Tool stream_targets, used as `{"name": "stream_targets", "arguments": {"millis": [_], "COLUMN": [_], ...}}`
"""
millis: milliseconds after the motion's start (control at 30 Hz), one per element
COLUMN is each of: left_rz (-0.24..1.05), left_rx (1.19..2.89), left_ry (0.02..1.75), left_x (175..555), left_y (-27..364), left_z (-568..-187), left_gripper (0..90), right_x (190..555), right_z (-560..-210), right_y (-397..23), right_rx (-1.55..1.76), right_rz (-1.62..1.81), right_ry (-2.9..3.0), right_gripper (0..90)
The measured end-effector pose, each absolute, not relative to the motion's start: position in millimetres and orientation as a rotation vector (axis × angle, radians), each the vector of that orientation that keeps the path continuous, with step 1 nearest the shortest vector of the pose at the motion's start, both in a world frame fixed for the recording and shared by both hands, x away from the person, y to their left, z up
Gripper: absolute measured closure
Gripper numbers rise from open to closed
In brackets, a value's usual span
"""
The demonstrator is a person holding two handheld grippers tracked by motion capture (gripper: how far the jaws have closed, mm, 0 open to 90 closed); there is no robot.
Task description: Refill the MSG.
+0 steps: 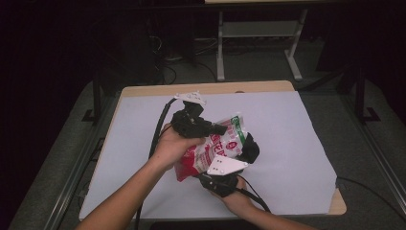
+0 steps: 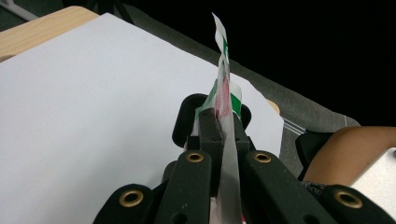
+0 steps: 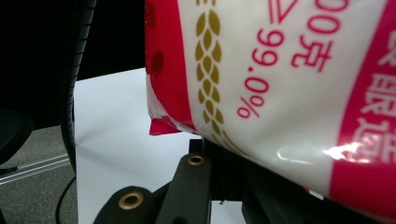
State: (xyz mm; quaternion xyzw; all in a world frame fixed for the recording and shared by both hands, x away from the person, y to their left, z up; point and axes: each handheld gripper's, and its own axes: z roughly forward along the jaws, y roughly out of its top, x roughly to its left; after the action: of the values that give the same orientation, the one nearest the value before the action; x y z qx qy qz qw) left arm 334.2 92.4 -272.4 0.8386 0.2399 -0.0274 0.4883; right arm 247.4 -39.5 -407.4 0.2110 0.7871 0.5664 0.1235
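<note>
Two grippers hold one glossy red-and-white plastic packet [image 1: 218, 146] lifted above the white paper sheet [image 1: 287, 143] on the desk [image 1: 143, 90]. Left gripper [image 2: 219, 126] fingers clamped shut on the thin flat sealed edge; right gripper [image 1: 249, 152] fingers closed on the bulging lower body. Step: packet gripped at both ends, likely pre-tear; next move needs opposing pulls.

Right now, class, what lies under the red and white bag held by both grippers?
Under the bag is a white sheet covering the wooden table. The patch directly below is hidden by the bag, the left gripper and the right gripper.
</note>
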Motion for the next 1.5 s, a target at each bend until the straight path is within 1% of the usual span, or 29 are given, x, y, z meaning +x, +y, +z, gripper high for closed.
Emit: {"name": "stream_targets", "arguments": {"millis": [1500], "left_rz": [-0.070], "left_rx": [2.084], "left_ry": [0.589], "left_x": [337.6], "left_y": [83.0], "left_z": [-268.5], "left_gripper": [90.0], "right_x": [247.9], "right_z": [-405.5], "right_y": [-39.8], "right_rx": [0.653], "right_rz": [1.682], "right_ry": [2.282], "right_gripper": [90.0]}}
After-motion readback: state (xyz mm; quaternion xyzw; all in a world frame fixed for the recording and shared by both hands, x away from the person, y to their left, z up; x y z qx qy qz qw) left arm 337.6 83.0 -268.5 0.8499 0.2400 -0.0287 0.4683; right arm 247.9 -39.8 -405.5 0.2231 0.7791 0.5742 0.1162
